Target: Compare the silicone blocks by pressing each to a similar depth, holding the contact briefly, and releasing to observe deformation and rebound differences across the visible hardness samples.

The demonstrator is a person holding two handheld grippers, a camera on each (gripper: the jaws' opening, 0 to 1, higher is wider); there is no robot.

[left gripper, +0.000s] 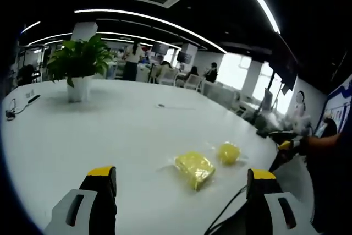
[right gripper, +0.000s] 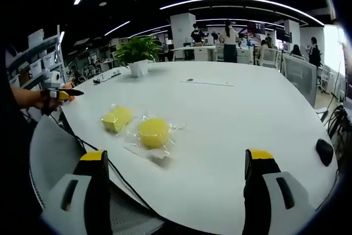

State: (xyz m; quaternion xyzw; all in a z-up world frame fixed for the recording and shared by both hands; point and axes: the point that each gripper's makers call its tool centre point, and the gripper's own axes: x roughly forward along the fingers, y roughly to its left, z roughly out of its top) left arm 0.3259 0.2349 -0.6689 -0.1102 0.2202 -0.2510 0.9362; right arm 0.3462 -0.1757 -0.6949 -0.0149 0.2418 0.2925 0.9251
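Left gripper (left gripper: 181, 182) and right gripper (right gripper: 179, 163) both gape wide, holding nothing

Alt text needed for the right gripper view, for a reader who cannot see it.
Two yellow silicone blocks in clear wrappers, a square block and a round block, lie apart on a large white table. The right gripper hangs open before the table's near edge, touching neither. A potted plant stands farther back, and the left gripper enters from the left.

A potted plant (left gripper: 78, 69) is standing far ahead on the white table (left gripper: 126, 130); what may be a mouse (right gripper: 325, 151) is lying right.
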